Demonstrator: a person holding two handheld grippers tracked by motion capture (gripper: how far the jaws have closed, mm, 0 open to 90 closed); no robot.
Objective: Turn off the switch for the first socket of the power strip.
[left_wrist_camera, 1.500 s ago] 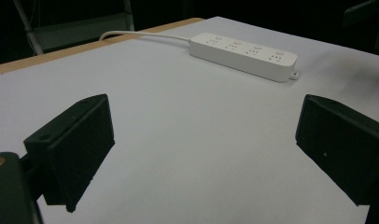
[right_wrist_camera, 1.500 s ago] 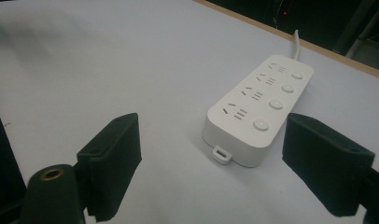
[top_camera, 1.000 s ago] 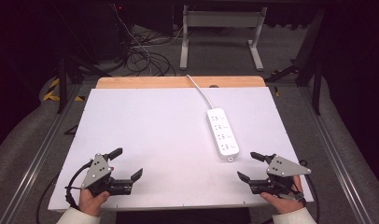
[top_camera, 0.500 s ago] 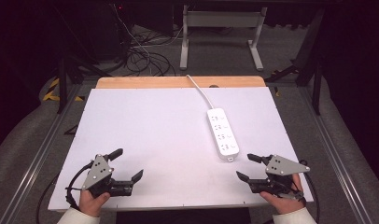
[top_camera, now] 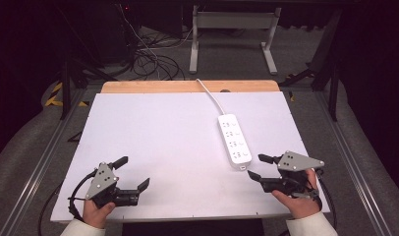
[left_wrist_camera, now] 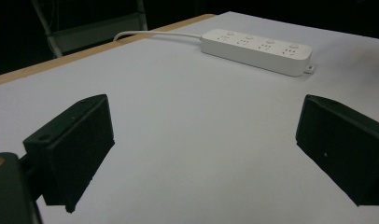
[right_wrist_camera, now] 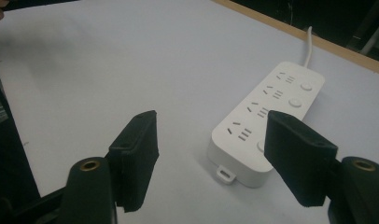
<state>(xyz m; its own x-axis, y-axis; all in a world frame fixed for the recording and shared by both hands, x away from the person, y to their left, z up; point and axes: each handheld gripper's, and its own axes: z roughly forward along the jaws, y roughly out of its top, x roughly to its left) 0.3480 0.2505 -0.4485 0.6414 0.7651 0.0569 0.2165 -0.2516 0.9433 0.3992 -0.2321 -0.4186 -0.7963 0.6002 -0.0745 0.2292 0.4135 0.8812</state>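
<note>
A white power strip (top_camera: 235, 140) lies flat on the white table (top_camera: 158, 137), right of the middle, its long side running away from the person and its white cord (top_camera: 209, 93) trailing off over the wooden far edge. The right gripper (top_camera: 256, 167) now hovers just beside the near end of the strip, closer to it than a second ago, when it sat lower and nearer the table's front edge. Its jaws have just been closing but are still apart, with nothing between them; in the right gripper view the strip (right_wrist_camera: 267, 121) lies just ahead, its near end with the small hanging tab showing between the two black jaws, not touched by either. The left gripper (top_camera: 133, 173) rests where it was at the near left corner of the table, well apart from the strip, its jaws spread wide and empty; in the left gripper view the strip (left_wrist_camera: 257, 50) lies far off.
</note>
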